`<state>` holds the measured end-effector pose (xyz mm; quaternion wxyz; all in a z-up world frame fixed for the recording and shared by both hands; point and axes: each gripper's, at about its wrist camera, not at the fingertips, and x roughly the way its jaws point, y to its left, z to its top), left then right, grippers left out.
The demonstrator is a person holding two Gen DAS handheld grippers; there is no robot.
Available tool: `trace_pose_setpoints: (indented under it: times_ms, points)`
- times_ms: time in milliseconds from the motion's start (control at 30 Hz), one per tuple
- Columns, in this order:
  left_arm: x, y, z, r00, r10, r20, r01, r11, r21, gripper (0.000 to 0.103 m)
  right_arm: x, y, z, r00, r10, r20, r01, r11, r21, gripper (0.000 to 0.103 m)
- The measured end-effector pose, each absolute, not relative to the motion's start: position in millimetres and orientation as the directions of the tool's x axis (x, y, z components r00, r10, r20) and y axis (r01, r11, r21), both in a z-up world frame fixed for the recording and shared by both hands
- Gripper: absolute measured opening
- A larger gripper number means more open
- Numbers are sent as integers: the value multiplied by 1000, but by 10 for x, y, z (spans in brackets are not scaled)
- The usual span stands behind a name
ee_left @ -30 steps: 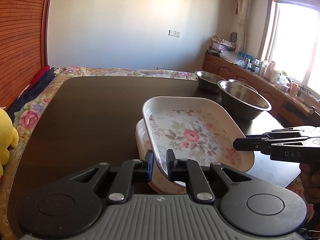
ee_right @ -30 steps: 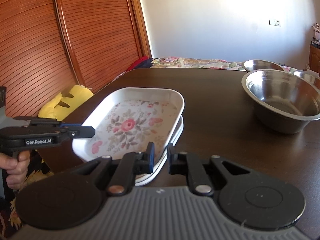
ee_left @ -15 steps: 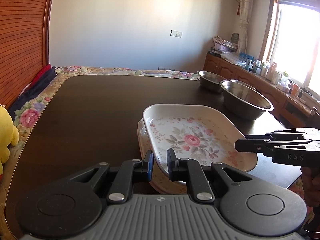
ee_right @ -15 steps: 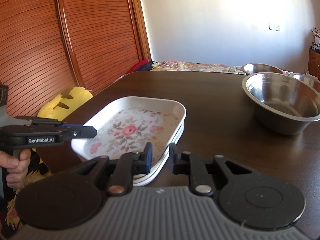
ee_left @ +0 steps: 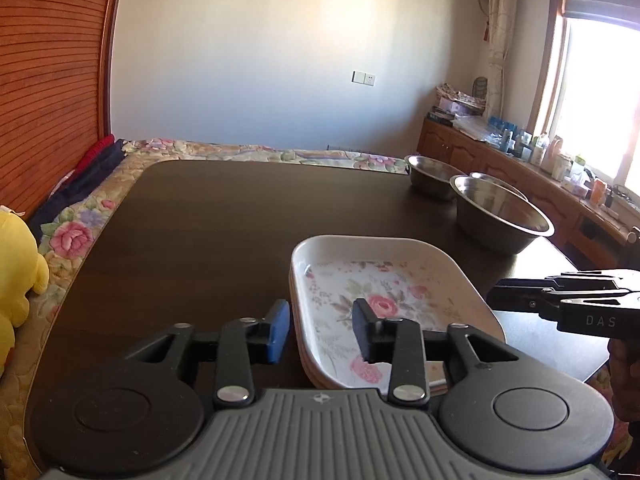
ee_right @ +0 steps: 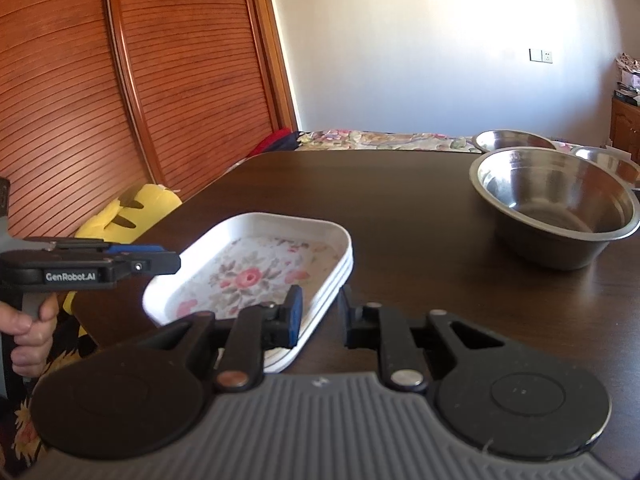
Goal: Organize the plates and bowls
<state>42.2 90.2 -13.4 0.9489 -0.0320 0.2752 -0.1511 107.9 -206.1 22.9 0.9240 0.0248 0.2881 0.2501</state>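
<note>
now: both jaws open at the stacked floral plates

obs 1. floral plates point(ee_left: 384, 300), white rectangular with rounded corners and a pink rose print, sit nested in a stack near the close edge of the dark table point(ee_left: 208, 240). the stack's layered rims show in the right wrist view point(ee_right: 256, 276); exact count i cannot tell.

obs 2. my left gripper point(ee_left: 320, 330) has its jaws spread apart, holding nothing. the stack's near left rim lies in the gap: blue-padded finger outside the rim, black finger over the plate's inside. contact with the rim i cannot tell.

obs 3. my right gripper point(ee_right: 318, 314) is likewise spread, empty, straddling the opposite rim: blue-padded finger over the inside, black finger outside over the table.

obs 4. each gripper shows in the other's view, just beside the stack: right one point(ee_left: 496, 295), left one point(ee_right: 176, 262) with a hand point(ee_right: 28, 332) on its handle.

obs 5. three steel bowls point(ee_right: 552, 208) stand grouped at the table's far right, well apart from the plates, upright.

obs 6. yellow plush toy point(ee_left: 16, 272) lies off the table's left edge on floral bedding point(ee_left: 76, 232).
</note>
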Motion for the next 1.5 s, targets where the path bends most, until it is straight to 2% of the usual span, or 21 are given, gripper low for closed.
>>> trace_pose_setpoints:
  times_ms: [67, 133, 333, 400, 467, 500, 733, 1000, 1133, 1400, 1433, 1500]
  points:
    - [418, 880, -105, 813, -290, -504, 262, 956, -128, 53, 1069, -2085, 234, 717, 471, -514, -441, 877, 188, 21]
    - [418, 848, -66, 827, -281, -488, 259, 959, -114, 71, 1064, -2135, 248, 727, 464, -505, -432, 882, 188, 21]
    - [483, 624, 36, 855, -257, -450, 260, 964, -57, 102, 1033, -2383, 325, 784, 403, -472, -379, 913, 149, 22]
    - [522, 523, 66, 856, -261, -447, 268, 962, -49, 103, 1032, -2498, 350, 801, 379, -463, -354, 924, 143, 23]
    - [575, 405, 78, 851, -256, -458, 270, 962, -37, 103, 1034, -2619, 369, 817, 355, -454, -328, 934, 140, 35]
    - [599, 343, 80, 848, -252, -465, 270, 962, -30, 103, 1034, -2676, 375, 825, 344, -449, -316, 939, 139, 37]
    - [714, -36, 97, 818, -288, -498, 322, 946, -18, 103, 1033, -3060, 374, 858, 271, -436, -235, 963, 134, 37]
    - [796, -350, 160, 781, -358, -511, 378, 923, -69, 103, 1117, -3444, 319, 872, 211, -442, -165, 976, 141, 37]
    - [834, -492, 197, 792, -361, -492, 399, 917, -31, 103, 1223, -3615, 325, 879, 193, -435, -144, 979, 144, 38]
    - [1121, -744, 213, 786, -366, -498, 422, 907, -2, 103, 1527, -3842, 308, 888, 190, -419, -141, 979, 146, 42]
    - [1162, -773, 217, 788, -369, -493, 422, 906, -3, 103, 1579, -3858, 296, 888, 192, -418, -143, 979, 146, 46]
    - [1234, -832, 215, 787, -379, -486, 430, 903, -8, 100, 1657, -3901, 274, 886, 200, -418, -150, 977, 149, 47]
